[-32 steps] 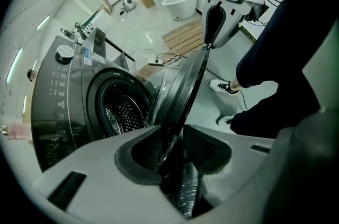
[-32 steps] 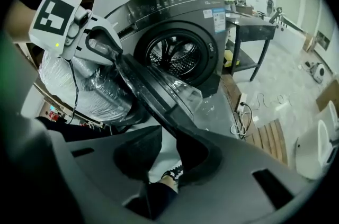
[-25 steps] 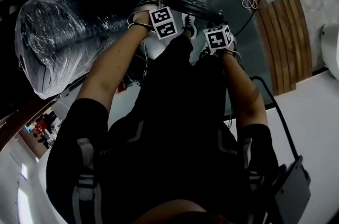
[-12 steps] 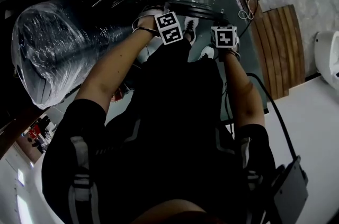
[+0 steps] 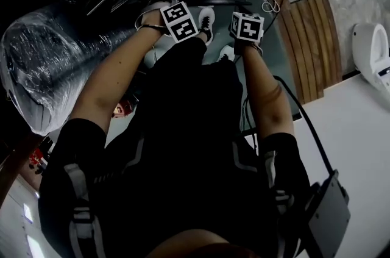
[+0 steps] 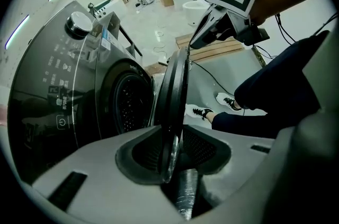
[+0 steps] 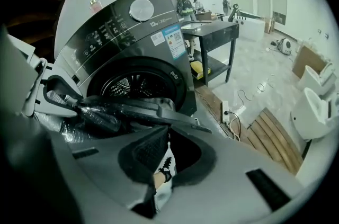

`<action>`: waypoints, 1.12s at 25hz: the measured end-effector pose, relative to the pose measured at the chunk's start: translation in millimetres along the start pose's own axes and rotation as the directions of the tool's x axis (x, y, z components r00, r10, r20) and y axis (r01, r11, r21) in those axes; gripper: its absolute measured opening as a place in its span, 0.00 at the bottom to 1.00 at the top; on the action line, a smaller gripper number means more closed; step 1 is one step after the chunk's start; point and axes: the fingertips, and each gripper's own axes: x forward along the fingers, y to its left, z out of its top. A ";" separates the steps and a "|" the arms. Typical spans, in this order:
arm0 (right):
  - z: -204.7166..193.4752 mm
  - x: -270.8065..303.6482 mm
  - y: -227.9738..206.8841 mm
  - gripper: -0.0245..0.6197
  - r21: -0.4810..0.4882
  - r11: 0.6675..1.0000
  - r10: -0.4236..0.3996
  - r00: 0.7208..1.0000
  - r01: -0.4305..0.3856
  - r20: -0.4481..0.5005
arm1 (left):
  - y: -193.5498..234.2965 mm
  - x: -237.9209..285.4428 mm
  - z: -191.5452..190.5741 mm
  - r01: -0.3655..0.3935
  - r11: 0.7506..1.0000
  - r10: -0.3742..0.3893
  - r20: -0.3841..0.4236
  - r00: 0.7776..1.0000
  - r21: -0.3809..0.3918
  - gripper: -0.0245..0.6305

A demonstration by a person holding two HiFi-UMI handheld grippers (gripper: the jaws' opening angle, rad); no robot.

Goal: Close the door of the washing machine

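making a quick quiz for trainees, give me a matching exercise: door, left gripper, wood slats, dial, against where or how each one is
1 door
2 left gripper
3 wood slats
4 dial

a lying on the floor
b swung open
c on the control panel
d clamped on the door's rim

Pairs: 1-b, 2-d, 3-a, 4-c
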 end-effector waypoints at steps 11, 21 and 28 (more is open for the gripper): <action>33.8 28.9 19.6 0.06 0.026 0.999 0.046 0.999 -0.047 0.024 | 26.8 6.2 4.9 0.015 0.998 -0.015 0.014 1.000 -0.064 0.23; 67.2 53.6 30.9 0.06 -0.016 0.997 0.076 0.997 -0.076 0.025 | 52.6 7.8 4.8 -0.027 0.986 0.036 0.054 0.998 -0.166 0.23; 91.9 67.6 36.8 0.05 -0.024 0.996 0.089 0.994 -0.087 0.069 | 68.8 10.4 4.5 -0.113 0.980 0.118 0.026 0.993 -0.163 0.23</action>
